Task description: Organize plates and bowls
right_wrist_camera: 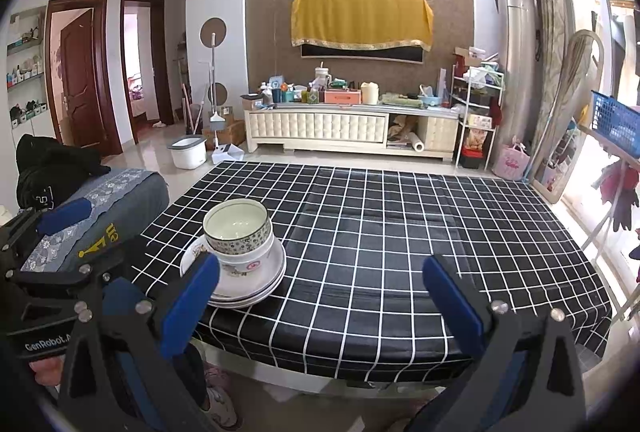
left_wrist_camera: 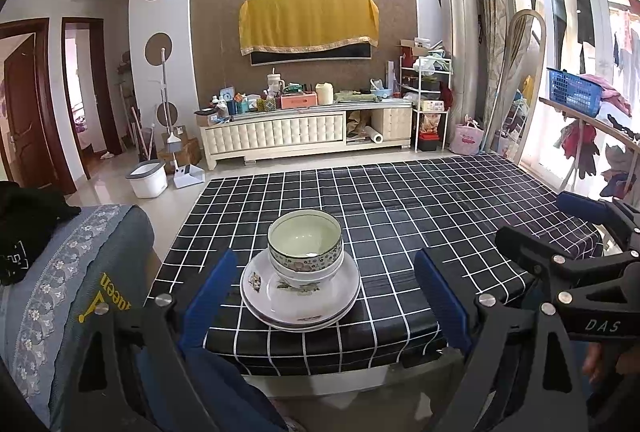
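Observation:
Two nested bowls [left_wrist_camera: 306, 248] with patterned sides sit on a stack of white plates [left_wrist_camera: 300, 306] near the front edge of the table with the black checked cloth [left_wrist_camera: 440, 216]. My left gripper [left_wrist_camera: 326, 306] is open and empty, its blue fingers on either side of the stack, held just in front of it. In the right wrist view the bowls [right_wrist_camera: 238, 232] and plates [right_wrist_camera: 244, 286] lie at the left. My right gripper [right_wrist_camera: 322, 306] is open and empty, to the right of the stack, its left finger [right_wrist_camera: 192, 304] in front of the plates.
A sofa with a grey-blue cover [left_wrist_camera: 68, 272] and black clothing stands left of the table. The right gripper's body [left_wrist_camera: 580, 272] shows at the right of the left wrist view. Behind the table are a TV cabinet [right_wrist_camera: 352, 129], a bucket [right_wrist_camera: 188, 151] and a drying rack [left_wrist_camera: 592, 135].

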`<state>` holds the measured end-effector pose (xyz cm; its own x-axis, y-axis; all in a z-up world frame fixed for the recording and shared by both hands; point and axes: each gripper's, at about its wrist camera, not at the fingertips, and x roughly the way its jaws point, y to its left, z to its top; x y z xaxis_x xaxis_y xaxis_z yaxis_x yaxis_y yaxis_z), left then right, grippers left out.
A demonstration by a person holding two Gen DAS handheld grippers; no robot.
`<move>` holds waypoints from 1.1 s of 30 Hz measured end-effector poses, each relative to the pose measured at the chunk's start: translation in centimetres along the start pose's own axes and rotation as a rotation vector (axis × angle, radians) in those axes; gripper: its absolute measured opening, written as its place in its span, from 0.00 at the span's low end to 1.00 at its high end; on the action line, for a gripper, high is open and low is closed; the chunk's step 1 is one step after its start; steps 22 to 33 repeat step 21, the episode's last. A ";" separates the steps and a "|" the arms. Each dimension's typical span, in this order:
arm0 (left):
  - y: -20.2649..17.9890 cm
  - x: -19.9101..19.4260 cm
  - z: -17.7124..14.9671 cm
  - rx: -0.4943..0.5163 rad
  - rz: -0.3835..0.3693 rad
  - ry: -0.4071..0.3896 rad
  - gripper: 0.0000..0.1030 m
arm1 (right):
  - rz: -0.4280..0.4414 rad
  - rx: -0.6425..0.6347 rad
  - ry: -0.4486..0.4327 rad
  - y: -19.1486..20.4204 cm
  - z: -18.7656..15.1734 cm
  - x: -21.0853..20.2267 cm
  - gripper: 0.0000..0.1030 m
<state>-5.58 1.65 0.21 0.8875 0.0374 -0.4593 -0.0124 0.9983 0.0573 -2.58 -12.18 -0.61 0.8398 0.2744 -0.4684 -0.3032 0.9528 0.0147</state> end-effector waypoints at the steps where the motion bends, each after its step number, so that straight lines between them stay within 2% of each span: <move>1: 0.0 -0.1 0.0 0.000 0.000 0.000 0.86 | -0.001 0.000 0.000 0.0 0.0 0.0 1.00; 33: 0.1 -0.2 -0.2 -0.019 0.008 0.014 0.86 | 0.005 -0.006 0.010 0.1 0.2 -0.4 1.00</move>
